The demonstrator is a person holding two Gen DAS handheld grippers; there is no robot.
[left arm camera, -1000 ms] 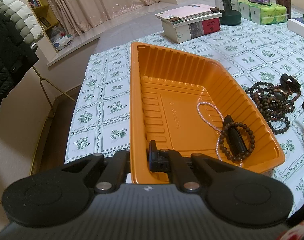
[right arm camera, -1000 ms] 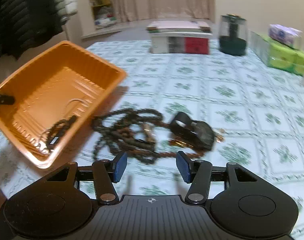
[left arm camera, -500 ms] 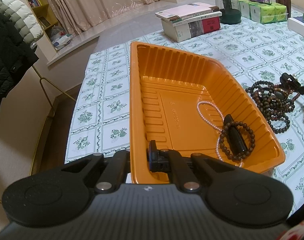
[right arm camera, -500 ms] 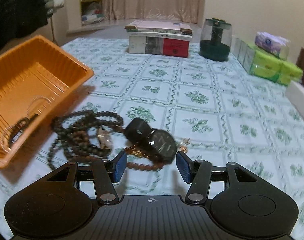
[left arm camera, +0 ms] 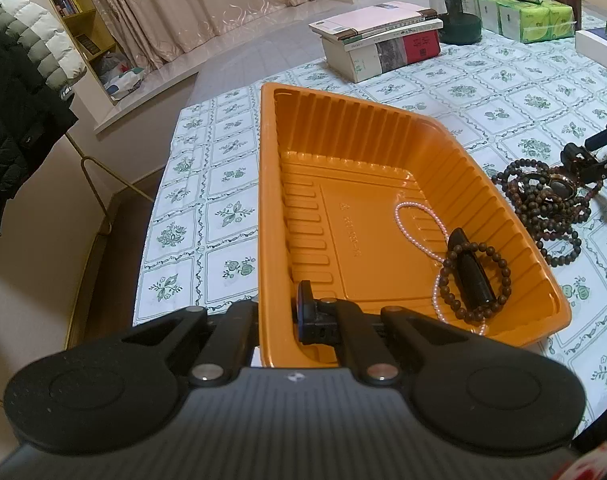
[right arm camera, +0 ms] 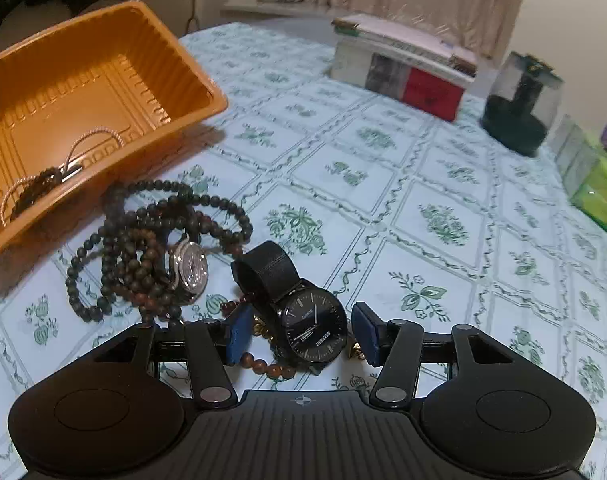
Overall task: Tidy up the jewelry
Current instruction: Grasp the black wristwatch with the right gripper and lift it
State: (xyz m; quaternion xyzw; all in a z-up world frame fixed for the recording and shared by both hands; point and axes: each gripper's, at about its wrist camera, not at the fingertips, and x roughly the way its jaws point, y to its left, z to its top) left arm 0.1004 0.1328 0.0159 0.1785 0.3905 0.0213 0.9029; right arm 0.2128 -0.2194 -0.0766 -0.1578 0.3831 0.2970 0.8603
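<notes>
- One orange tray (left arm camera: 383,152) holds three pieces: one pearl strand (left arm camera: 417,226), one dark bead bracelet (left arm camera: 475,276), one black oblong piece (left arm camera: 471,270).
- On the tablecloth (right arm camera: 423,208): two watches and a tangle of bead strands (right arm camera: 143,248) whose number I cannot tell.
- My left gripper (left arm camera: 279,316) is clamped on the tray's near wall.
- My right gripper (right arm camera: 301,334) has fingers spread; the black watch (right arm camera: 313,328) lies between them, untouched.
</notes>
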